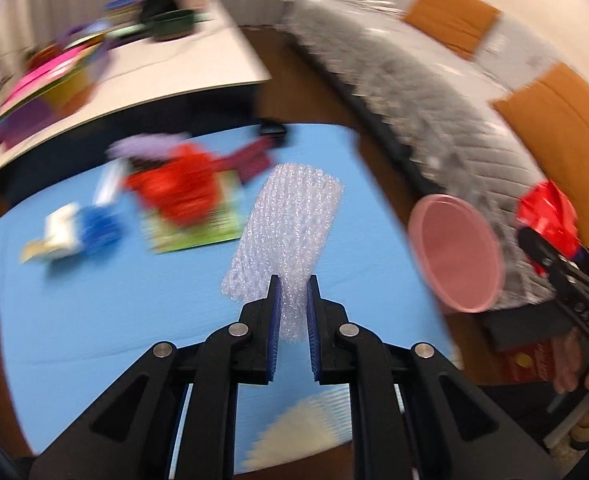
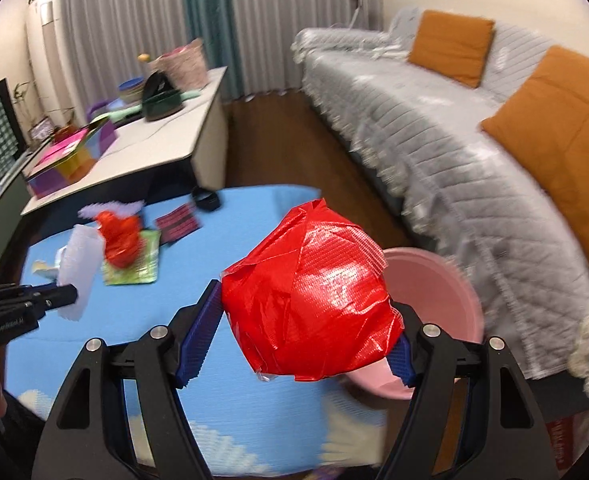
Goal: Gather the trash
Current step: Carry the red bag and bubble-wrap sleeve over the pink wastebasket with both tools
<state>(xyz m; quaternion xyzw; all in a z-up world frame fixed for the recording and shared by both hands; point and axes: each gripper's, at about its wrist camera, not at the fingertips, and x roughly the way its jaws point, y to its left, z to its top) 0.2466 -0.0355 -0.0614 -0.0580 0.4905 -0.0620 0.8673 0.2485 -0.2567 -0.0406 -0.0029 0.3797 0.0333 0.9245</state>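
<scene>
Carrying two pieces of trash at once, both lifted clear of the blue mat (image 1: 134, 300): the left gripper (image 1: 293, 304) has its blue pads pinched together on the near end of a strip of bubble wrap (image 1: 290, 220), which stands up and away from the claw over the mat; the right gripper (image 2: 308, 312) is spread wide around a crumpled red plastic ball (image 2: 310, 300), pads pressed to its left and right flanks, so it is clamped on that ball. Just beyond and right of the ball sits a pink bin (image 2: 442, 300), at the mat's right edge near the grey sofa (image 2: 434, 140); from the left wrist view its open mouth faces the camera, with the ball and right gripper beside it. Judged as the drop-off point, the bin looks empty as far as its interior shows, though the view is blurred. So: two items picked, neither yet deposited. Left on the mat, far-left side: a second red crumpled bag (image 2: 120, 240) lying on a green leaflet (image 2: 134, 268), a lilac scrap (image 2: 106, 208) behind it, a dark magenta card (image 2: 178, 222), a small black object (image 2: 206, 200) at the far edge, and, in the left wrist view, a blue and white packet (image 1: 74, 232). Several pickups likely remain after this drop. Both views smear with motion; fine detail on the far litter cannot be told. Cluttered white table (image 2: 154, 136) beyond the mat appears outside the job.
</scene>
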